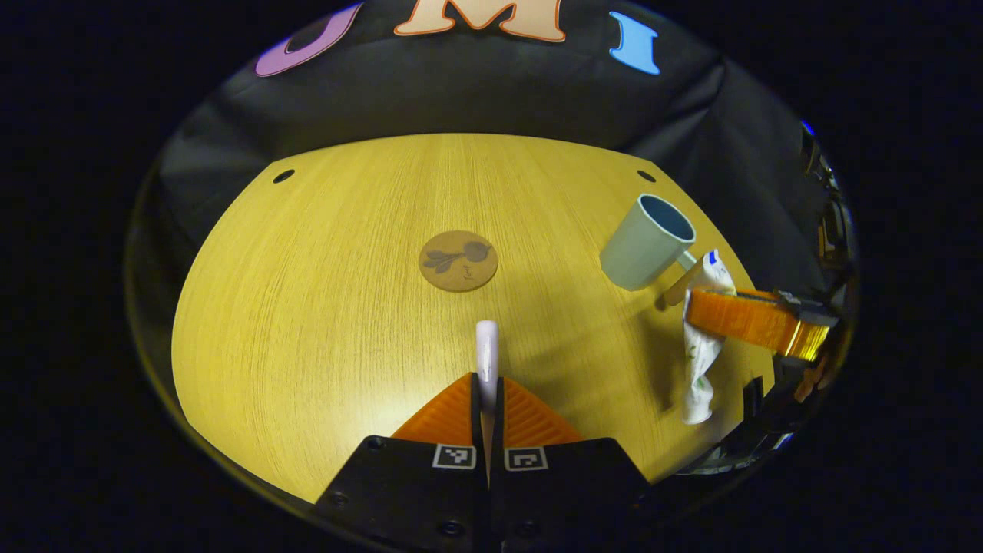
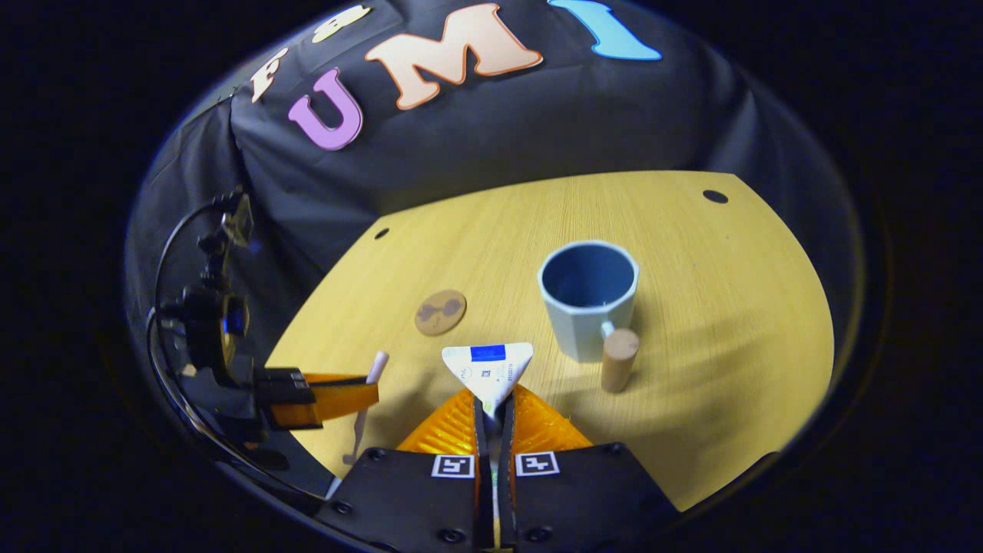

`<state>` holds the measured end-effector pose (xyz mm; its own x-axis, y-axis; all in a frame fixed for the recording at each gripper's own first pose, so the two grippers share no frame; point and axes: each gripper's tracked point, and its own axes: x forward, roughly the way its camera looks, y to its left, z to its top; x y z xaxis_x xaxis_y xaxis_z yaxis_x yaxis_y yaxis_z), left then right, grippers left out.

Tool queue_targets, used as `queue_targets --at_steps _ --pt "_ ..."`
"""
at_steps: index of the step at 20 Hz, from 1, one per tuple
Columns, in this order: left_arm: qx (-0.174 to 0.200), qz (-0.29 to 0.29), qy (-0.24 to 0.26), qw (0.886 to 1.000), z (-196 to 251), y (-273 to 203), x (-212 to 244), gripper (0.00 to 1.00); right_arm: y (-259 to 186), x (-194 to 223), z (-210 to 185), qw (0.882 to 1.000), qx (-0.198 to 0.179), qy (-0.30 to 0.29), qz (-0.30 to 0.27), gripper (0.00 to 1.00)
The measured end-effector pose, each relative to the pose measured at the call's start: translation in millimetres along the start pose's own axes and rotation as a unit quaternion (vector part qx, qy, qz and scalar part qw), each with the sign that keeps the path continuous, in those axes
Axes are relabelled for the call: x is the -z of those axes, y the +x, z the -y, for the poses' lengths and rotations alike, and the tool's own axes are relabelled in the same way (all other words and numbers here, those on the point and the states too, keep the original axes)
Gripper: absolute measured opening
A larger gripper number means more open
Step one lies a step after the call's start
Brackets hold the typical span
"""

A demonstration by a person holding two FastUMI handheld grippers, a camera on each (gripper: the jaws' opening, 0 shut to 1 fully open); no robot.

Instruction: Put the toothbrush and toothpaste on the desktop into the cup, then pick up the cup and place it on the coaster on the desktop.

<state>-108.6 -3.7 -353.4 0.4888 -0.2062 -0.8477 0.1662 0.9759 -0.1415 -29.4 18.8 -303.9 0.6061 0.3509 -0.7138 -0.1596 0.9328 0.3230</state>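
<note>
My left gripper [image 1: 487, 382] is shut on a pale toothbrush [image 1: 487, 349], which stands up between the fingers above the wooden desktop [image 1: 307, 322]. The round brown coaster [image 1: 458, 261] lies ahead of it. My right gripper [image 2: 491, 401] is shut on a white toothpaste tube [image 2: 488, 369], held upright just short of the pale blue cup [image 2: 587, 299]. The cup is upright with a wooden handle [image 2: 619, 359] facing me. In the left gripper view the cup [image 1: 647, 242] sits at the right, with the right gripper [image 1: 695, 309] and the hanging tube [image 1: 700, 369] beside it.
In the right gripper view the coaster [image 2: 441, 312] lies left of the cup, and the left gripper [image 2: 375, 395] holds the toothbrush [image 2: 377, 366] near the desk's left edge. Small dark holes [image 1: 283, 176] mark the far corners. Black cloth walls close in the back.
</note>
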Motion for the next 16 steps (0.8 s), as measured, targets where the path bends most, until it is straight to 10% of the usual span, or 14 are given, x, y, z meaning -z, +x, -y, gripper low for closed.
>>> queue_targets --at_steps 16 --pt "-0.005 0.037 -0.043 0.998 -53 -118 107 0.0 23 -153 39 0.988 0.01 0.028 0.152 0.05"
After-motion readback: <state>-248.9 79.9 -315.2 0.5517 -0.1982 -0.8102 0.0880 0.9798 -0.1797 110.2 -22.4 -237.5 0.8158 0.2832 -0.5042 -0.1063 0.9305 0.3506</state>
